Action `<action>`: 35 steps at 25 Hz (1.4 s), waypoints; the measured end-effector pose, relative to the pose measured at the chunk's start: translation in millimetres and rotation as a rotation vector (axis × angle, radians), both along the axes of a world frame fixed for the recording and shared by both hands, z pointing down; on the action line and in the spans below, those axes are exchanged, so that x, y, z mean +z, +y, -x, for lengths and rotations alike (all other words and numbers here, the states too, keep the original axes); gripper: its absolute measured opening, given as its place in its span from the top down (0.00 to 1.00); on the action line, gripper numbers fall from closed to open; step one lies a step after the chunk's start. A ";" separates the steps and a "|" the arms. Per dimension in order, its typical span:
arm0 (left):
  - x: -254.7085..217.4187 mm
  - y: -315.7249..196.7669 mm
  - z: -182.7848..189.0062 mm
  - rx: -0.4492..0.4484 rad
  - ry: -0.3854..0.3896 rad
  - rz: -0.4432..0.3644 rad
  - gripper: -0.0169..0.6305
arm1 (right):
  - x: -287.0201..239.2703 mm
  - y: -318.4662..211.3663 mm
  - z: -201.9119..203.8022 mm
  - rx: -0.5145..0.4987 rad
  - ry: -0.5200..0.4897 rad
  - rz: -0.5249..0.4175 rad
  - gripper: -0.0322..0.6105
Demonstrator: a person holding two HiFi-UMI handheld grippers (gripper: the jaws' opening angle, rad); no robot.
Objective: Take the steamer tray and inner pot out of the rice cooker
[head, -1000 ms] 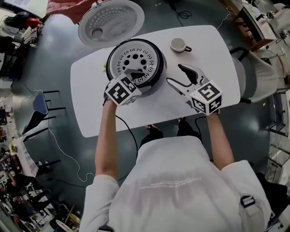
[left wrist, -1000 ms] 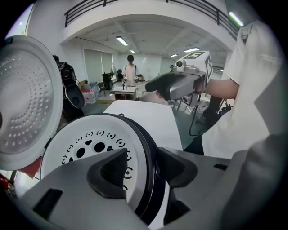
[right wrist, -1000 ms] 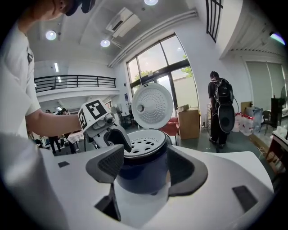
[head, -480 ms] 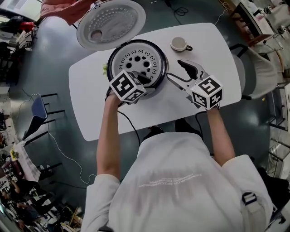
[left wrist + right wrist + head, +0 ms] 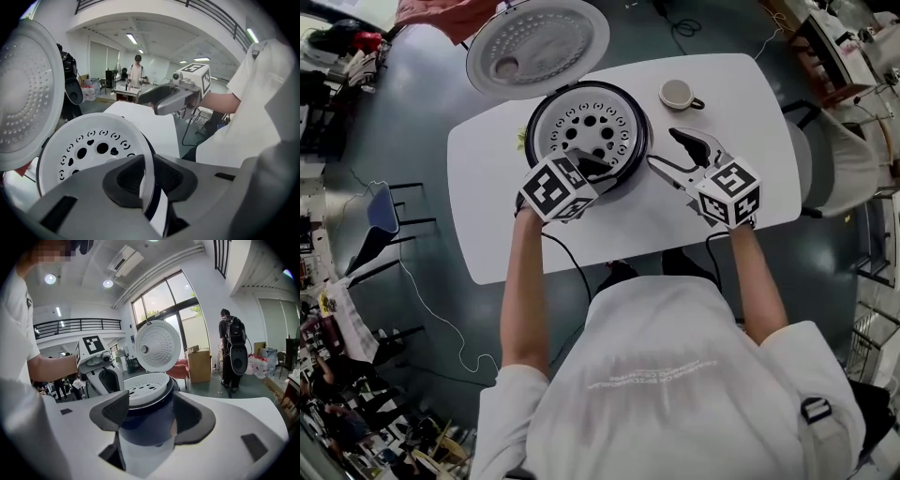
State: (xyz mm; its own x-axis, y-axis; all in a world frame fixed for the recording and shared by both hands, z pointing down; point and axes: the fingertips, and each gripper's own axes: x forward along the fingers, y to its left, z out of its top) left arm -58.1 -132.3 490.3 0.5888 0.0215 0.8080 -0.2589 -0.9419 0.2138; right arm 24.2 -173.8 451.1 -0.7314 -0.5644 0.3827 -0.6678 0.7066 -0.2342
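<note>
The rice cooker point(image 5: 632, 161) stands on the white table point(image 5: 741, 103) with its lid point(image 5: 539, 45) swung up behind. The white steamer tray point(image 5: 586, 129) with round holes sits in its mouth and hides the inner pot. My left gripper point(image 5: 595, 167) is at the tray's near rim; its jaws have just been closing. In the left gripper view the pads point(image 5: 125, 180) now pinch the tray's point(image 5: 93, 145) thin edge. My right gripper point(image 5: 664, 150) hovers open just right of the cooker, and in its own view the cooker body point(image 5: 145, 432) shows beyond the wide jaws, untouched.
A cup point(image 5: 678, 94) on a saucer stands at the table's far right. A black cable runs off the near table edge to the floor. A chair point(image 5: 839, 159) stands at the table's right end, and people stand farther off in the room.
The left gripper's jaws have gone from wide open to closed on the tray's near rim. Both hands have stayed almost in place.
</note>
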 end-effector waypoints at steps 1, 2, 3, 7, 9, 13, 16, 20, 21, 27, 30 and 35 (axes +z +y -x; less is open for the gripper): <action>-3.8 -0.4 -0.6 -0.002 0.006 -0.010 0.86 | -0.1 -0.9 -1.2 -0.003 -0.003 -0.001 0.49; -6.5 -0.4 -0.2 -0.003 0.004 -0.021 0.86 | -0.4 -1.7 -1.6 -0.007 -0.005 -0.002 0.49; -7.9 -0.1 1.0 -0.002 -0.005 -0.037 0.86 | -0.8 -2.2 -1.1 -0.011 -0.006 -0.004 0.49; -8.5 0.2 6.9 0.002 -0.060 -0.123 0.88 | -2.6 -4.0 4.6 -0.031 -0.005 -0.009 0.50; -13.0 -2.5 9.7 -0.008 -0.065 -0.168 0.88 | -4.3 -5.2 9.8 -0.044 -0.005 -0.015 0.50; -28.1 -8.3 17.1 -0.036 -0.043 -0.274 0.89 | -8.4 -6.1 20.3 -0.064 -0.001 -0.032 0.50; -38.7 -10.4 21.4 -0.048 -0.042 -0.354 0.89 | -13.8 -7.9 23.7 -0.068 0.002 -0.050 0.52; -54.4 -12.4 29.7 -0.085 -0.041 -0.448 0.90 | -25.3 -11.8 29.2 -0.080 0.006 -0.076 0.52; -59.4 -13.4 32.2 -0.098 -0.039 -0.474 0.91 | -28.5 -13.0 30.8 -0.085 0.007 -0.083 0.52; -90.9 -20.8 49.2 -0.203 -0.006 -0.604 0.92 | -47.9 -18.4 44.6 -0.128 0.005 -0.124 0.53; -102.2 -23.4 57.6 -0.259 0.004 -0.647 0.92 | -53.7 -19.1 51.6 -0.156 0.004 -0.139 0.53; -121.8 -25.1 76.0 -0.332 0.005 -0.702 0.92 | -62.3 -20.5 64.2 -0.201 0.000 -0.161 0.53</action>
State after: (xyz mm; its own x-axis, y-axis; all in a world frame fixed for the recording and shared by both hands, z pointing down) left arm -134.1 -157.5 368.5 0.4787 -0.6727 0.5642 -0.5523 -0.7303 -0.4020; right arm -40.0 -194.3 388.8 -0.8352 -0.4612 0.2996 -0.5099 0.8534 -0.1078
